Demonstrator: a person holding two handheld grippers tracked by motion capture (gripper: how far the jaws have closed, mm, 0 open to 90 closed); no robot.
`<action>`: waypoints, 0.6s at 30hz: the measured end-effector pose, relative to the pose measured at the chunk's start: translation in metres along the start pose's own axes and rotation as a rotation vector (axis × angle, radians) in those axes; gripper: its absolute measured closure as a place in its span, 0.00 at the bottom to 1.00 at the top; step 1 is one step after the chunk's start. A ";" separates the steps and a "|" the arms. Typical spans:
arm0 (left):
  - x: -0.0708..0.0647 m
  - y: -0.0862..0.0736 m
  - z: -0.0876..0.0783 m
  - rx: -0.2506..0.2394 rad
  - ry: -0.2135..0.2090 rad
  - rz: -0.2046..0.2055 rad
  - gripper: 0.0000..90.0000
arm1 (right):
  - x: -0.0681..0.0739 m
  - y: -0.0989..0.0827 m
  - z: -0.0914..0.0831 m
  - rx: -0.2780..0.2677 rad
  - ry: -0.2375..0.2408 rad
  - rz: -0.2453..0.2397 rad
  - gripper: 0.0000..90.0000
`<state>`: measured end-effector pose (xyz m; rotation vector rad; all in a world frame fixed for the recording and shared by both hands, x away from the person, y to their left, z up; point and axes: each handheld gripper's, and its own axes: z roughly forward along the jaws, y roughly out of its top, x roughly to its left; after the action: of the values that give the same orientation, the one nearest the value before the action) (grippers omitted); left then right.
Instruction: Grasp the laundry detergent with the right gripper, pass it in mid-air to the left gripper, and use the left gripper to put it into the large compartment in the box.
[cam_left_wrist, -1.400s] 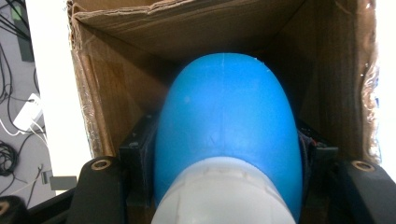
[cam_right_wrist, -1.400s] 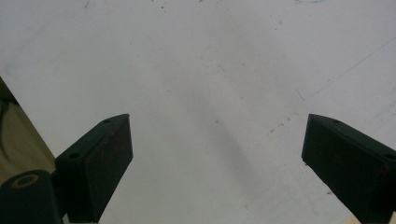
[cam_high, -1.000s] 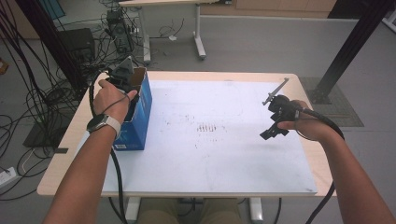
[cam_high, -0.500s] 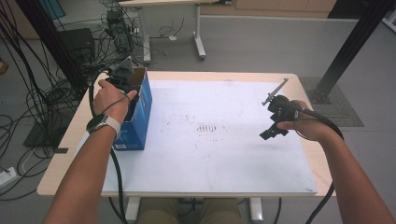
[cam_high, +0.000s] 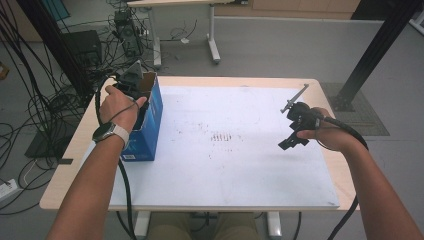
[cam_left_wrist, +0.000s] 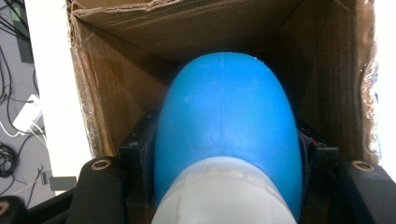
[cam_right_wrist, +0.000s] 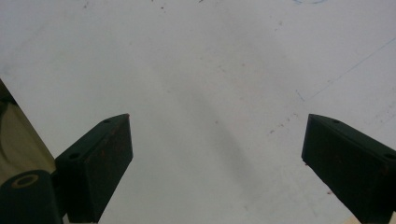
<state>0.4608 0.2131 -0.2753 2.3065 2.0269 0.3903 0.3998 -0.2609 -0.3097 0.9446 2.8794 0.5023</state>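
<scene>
At the left edge of the table (cam_high: 200, 82), the left gripper (cam_high: 131, 86) reached down into the open cardboard box (cam_high: 150, 122), its jaws clamped on a blue bottle (cam_left_wrist: 226, 121) with a white cap, held inside the box. Well apart to the right, the right gripper (cam_high: 291, 135) hung over the white sheet (cam_high: 235, 165), jaws wide apart, gripping nothing.

Even daylight, soft shadows — close-ups blurred
</scene>
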 end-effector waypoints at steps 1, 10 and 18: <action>0.000 0.000 0.000 0.000 0.000 0.000 0.42 | 0.000 0.000 0.000 0.000 0.001 -0.002 0.10; 0.001 -0.001 0.000 -0.003 -0.002 0.000 0.42 | 0.001 0.000 0.000 0.002 0.000 0.000 0.10; 0.001 -0.001 0.000 -0.005 -0.005 0.000 0.42 | 0.001 0.000 0.000 0.004 -0.001 -0.002 0.10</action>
<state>0.4602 0.2139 -0.2751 2.3028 2.0210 0.3880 0.3991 -0.2600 -0.3098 0.9420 2.8811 0.4965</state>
